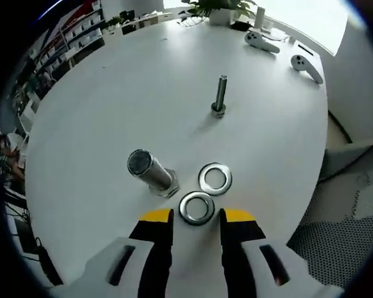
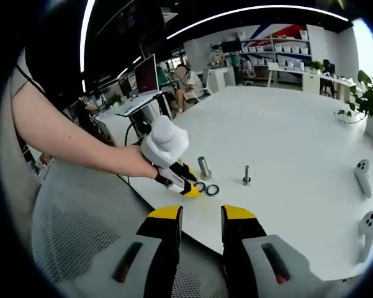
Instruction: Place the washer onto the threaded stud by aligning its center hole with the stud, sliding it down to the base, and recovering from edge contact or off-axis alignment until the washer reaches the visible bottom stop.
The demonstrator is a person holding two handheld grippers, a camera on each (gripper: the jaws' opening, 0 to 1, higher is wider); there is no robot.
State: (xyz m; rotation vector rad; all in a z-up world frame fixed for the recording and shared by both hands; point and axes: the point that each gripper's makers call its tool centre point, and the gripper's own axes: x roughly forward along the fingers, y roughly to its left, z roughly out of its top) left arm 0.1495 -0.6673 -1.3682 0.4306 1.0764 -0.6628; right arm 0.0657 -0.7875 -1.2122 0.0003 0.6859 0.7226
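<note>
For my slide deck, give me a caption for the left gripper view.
Open left gripper brackets the near washer on the white table, the thin threaded stud upright beyond.

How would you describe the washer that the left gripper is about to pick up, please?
On the round white table, near its closest edge, two flat metal washers lie beside a thick bolt lying on its side. The target washer is the nearer ring, sitting between the open jaws of the left gripper; the other washer lies just beyond.
</note>
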